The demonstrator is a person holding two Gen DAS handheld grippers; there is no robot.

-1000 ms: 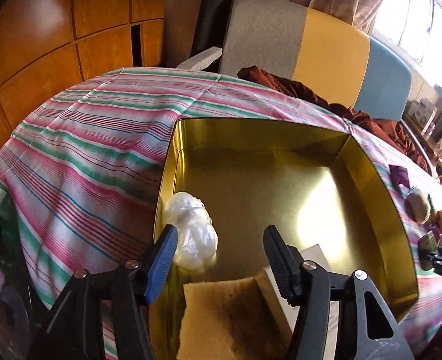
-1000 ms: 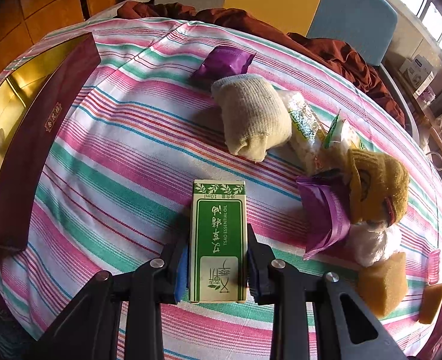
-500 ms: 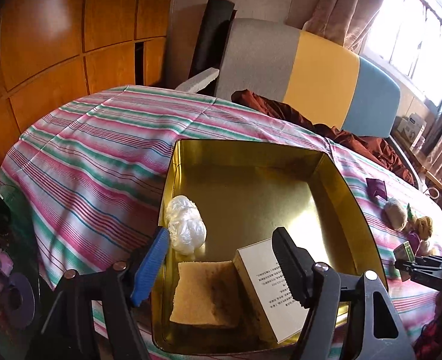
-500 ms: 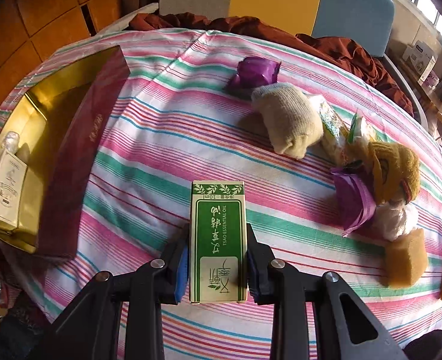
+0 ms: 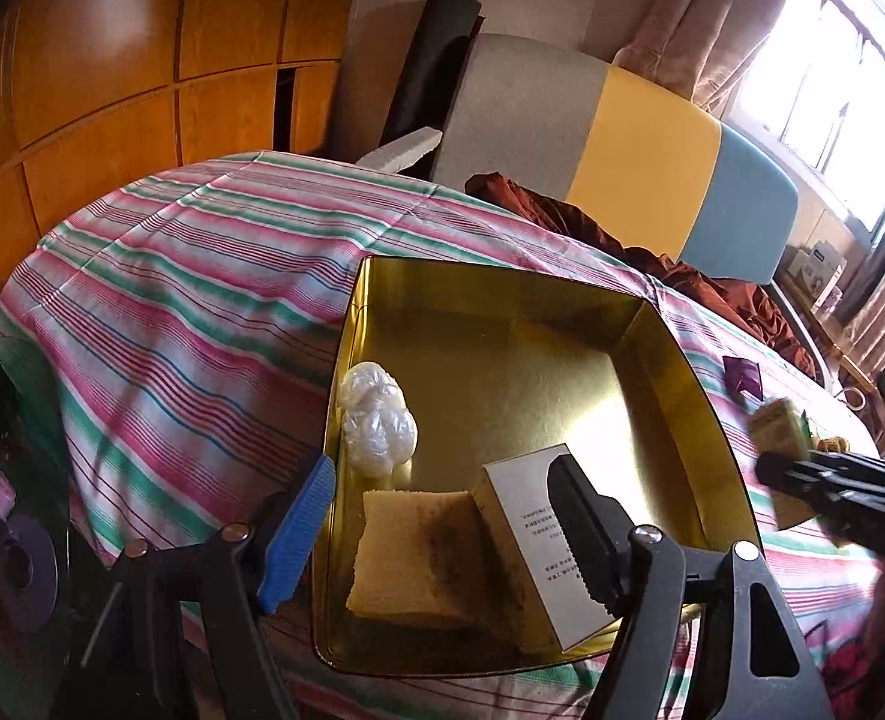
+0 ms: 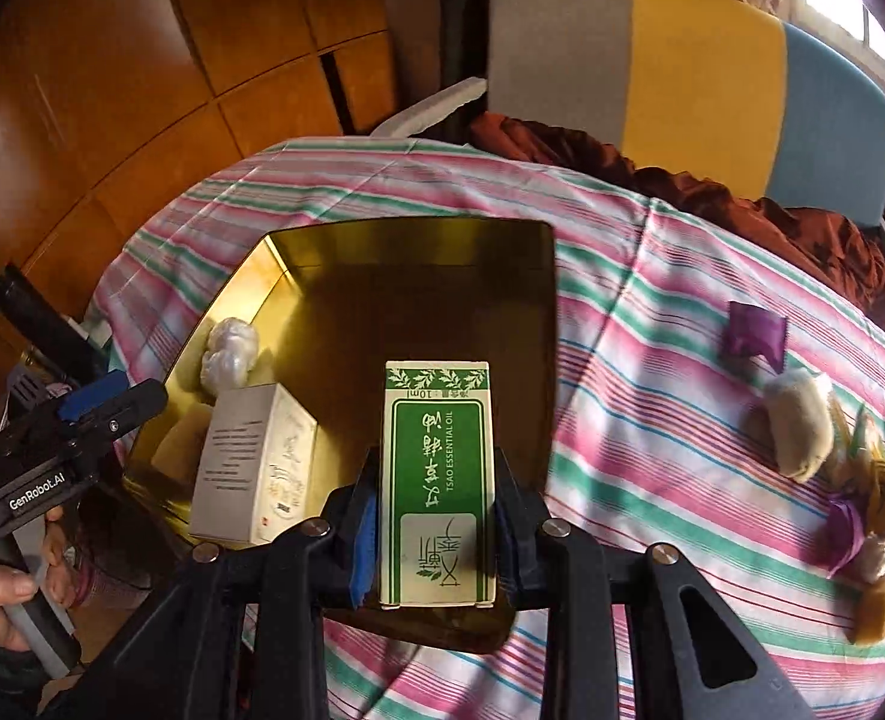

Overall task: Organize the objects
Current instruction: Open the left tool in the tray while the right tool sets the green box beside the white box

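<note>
Box (image 6: 438, 480) clamped in right hand-held gripper (image 6: 436, 531) above tin (image 6: 553, 300); left (image 5: 442, 516) apart.

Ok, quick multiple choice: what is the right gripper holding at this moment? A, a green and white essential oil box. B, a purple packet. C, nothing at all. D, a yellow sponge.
A: in the right wrist view the right gripper has its blue pads pressed on both sides of the green and white essential oil box, held above the gold tray.
</note>
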